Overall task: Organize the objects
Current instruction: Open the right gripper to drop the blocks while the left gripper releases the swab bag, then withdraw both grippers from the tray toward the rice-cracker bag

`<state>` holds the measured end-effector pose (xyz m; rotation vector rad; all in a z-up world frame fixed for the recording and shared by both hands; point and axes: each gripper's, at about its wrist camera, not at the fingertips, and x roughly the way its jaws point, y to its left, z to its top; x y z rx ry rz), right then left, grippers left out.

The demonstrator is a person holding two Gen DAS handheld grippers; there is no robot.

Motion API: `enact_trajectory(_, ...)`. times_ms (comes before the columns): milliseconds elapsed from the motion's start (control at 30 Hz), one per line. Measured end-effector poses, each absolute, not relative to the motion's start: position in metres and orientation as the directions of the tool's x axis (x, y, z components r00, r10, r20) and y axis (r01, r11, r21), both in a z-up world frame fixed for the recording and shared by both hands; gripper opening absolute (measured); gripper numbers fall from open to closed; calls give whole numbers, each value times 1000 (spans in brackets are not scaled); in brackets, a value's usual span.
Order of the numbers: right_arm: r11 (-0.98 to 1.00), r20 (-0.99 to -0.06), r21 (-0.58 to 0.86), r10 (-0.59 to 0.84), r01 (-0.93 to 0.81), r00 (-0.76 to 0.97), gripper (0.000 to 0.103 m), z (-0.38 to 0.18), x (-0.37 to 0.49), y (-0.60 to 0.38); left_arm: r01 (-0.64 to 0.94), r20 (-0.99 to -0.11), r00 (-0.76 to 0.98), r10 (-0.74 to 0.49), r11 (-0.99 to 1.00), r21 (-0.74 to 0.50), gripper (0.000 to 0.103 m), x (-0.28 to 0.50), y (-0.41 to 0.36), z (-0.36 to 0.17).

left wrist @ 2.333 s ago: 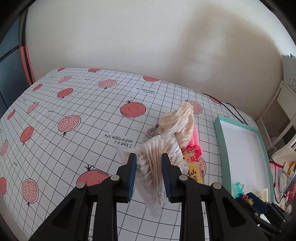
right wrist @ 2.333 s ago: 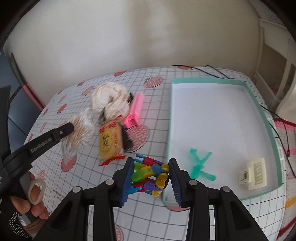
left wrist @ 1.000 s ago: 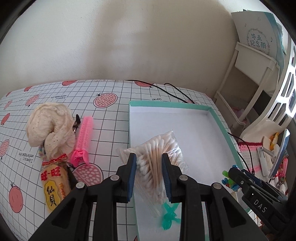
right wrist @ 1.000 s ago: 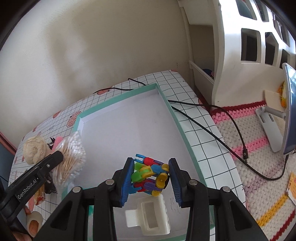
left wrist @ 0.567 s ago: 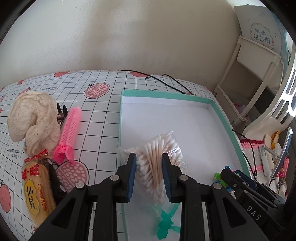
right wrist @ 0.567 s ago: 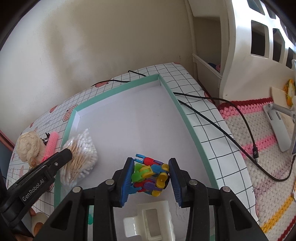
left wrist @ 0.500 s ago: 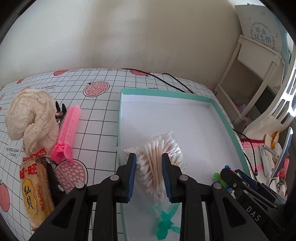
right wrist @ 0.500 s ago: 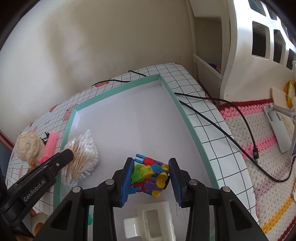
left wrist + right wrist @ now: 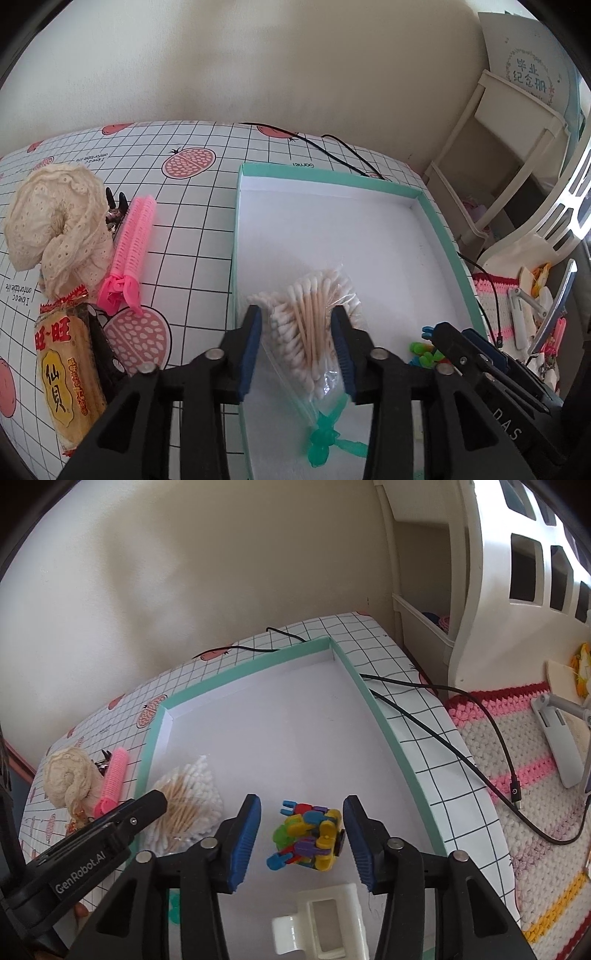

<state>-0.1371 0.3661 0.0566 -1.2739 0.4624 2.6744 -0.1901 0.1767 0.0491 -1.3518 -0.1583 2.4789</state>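
Both claws spread: left gripper (image 9: 299, 347) around the cotton swab bag (image 9: 314, 317), right gripper (image 9: 301, 840) around the toy (image 9: 306, 840), inside the tray (image 9: 391, 738). Withdrawing fingers could snag either.

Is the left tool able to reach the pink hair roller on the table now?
Probably yes. The pink hair roller lies exposed on the table, left of the tray, nothing covering it. The left tool is open, though the cotton swab bag sits between its jaws.

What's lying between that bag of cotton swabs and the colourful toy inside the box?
Nothing: bare white box floor separates the cotton swabs and colourful toy, seen from the right wrist view.
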Motion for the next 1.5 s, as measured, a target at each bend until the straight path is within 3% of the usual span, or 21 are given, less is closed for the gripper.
enact_trajectory(333,-934,-742,266,-39,-240,-670,51,89,-138,356,-178,-791,-535,296,-955,-237,42,-187,161,89)
enact_trajectory(433,-941,-753,256,-50,-222,-657,51,94,-139,349,-177,-797,-528,292,-956,-233,46,-184,158,98)
enact_trajectory(533,-954,-764,212,-26,-212,-645,67,95,-137,340,-165,-807,-529,263,-965,-206,53,-180,155,101)
enact_trajectory(633,-959,-775,196,-23,-205,-632,71,92,-134,338,-145,-817,-525,240,-971,-192,56,-177,149,100)
enact_trajectory(800,-960,-786,184,-14,-213,-618,87,87,-132,339,-110,-819,-535,206,-979,-174,77,-176,139,99)
enact_trajectory(1000,-957,-793,182,-9,-224,-609,96,83,-131,343,-65,-821,-544,174,-984,-165,92,-180,128,94)
enact_trajectory(1167,-956,-793,178,0,-233,-609,103,81,-131,344,-46,-827,-540,154,-987,-154,95,-182,124,89)
enact_trajectory(1500,-961,-788,162,11,-224,-615,103,84,-132,340,-21,-824,-551,132,-989,-145,95,-182,117,91)
